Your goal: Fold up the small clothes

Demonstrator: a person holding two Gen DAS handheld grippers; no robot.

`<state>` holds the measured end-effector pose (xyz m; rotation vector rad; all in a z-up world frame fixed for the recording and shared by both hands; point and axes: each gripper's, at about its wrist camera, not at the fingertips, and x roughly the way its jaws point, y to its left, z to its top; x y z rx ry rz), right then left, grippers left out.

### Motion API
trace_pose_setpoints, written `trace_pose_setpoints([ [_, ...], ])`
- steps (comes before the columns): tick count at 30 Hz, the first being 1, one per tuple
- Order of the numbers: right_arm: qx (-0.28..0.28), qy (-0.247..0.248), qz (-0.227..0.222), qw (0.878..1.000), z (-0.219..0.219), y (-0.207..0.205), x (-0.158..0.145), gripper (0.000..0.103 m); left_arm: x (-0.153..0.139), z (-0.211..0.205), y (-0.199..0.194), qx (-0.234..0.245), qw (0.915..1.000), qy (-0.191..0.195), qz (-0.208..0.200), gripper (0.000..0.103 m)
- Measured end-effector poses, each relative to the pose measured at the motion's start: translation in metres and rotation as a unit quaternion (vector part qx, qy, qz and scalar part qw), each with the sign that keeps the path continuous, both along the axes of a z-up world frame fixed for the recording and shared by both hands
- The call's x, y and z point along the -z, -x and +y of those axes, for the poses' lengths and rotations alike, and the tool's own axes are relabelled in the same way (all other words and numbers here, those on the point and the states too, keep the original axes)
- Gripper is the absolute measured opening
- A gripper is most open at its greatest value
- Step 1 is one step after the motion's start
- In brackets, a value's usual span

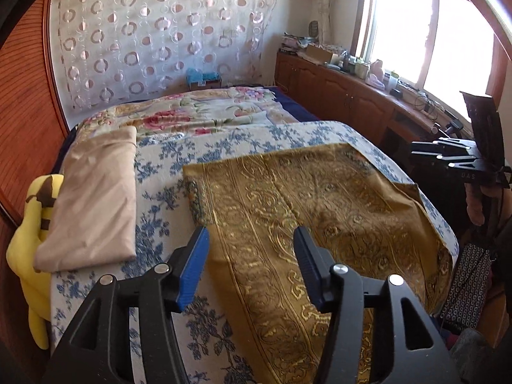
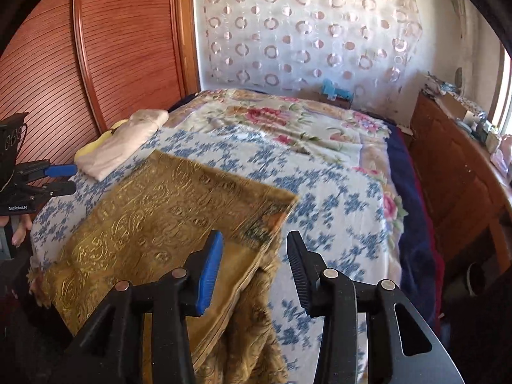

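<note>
both left gripper (image 1: 251, 249) and right gripper (image 2: 254, 256) wide open, empty, above gold cloth (image 1: 320, 198); its edge overhangs bed (image 2: 336, 192), could slide off if tugged.

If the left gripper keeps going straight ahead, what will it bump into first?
Probably the gold patterned cloth spread on the bed: the open left gripper points right over it, angled downward. Depth is hard to judge, so exactly where on the cloth it would land is unclear.
</note>
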<state>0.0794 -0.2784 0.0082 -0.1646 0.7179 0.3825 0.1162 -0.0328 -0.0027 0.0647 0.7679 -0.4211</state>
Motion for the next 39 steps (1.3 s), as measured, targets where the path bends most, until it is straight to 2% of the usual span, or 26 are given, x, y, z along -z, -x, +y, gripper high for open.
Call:
trace_pose_setpoints([
  [4,0.001,-0.002,0.022,1.000,-0.011,0.006,0.013,0.043,0.011,0.002,0.011,-0.002,0.9999,0.009,0.010,0.056],
  [12,0.026,0.006,0.044,0.999,-0.039,0.030,0.018,0.043,0.037,0.010,0.033,-0.009,0.9994,0.014,0.030,0.056],
  [19,0.002,-0.057,0.053,0.997,-0.031,0.047,0.012,0.043,0.052,0.020,0.043,-0.021,0.9985,0.021,0.046,0.056],
  [22,-0.016,-0.061,0.072,0.995,-0.018,0.043,0.020,0.042,0.054,0.024,0.045,-0.025,0.9983,0.025,0.047,0.056],
  [23,-0.018,-0.053,0.077,0.996,-0.014,0.040,0.023,0.028,0.054,0.025,0.046,-0.027,0.9981,0.027,0.048,0.056],
  [24,-0.022,-0.048,0.077,0.996,-0.012,0.040,0.025,0.018,0.054,0.027,0.047,-0.028,0.9980,0.029,0.049,0.056],
  [25,-0.034,-0.047,0.074,0.996,-0.007,0.038,0.022,0.005,0.053,0.028,0.048,-0.030,0.9980,0.030,0.048,0.056],
  [28,-0.061,-0.054,0.042,0.996,0.001,0.037,-0.001,0.004,0.050,0.033,0.049,-0.035,0.9979,0.030,0.046,0.056],
  [34,-0.070,-0.069,-0.048,0.994,0.008,0.035,-0.077,0.004,0.042,0.041,0.051,-0.046,0.9976,0.036,0.037,0.056],
  [37,-0.057,-0.052,-0.062,0.995,0.005,0.030,-0.097,0.004,0.041,0.043,0.051,-0.048,0.9974,0.039,0.037,0.056],
  [39,-0.043,-0.041,-0.055,0.997,-0.006,0.029,-0.096,0.004,0.041,0.042,0.052,-0.046,0.9974,0.040,0.039,0.056],
])
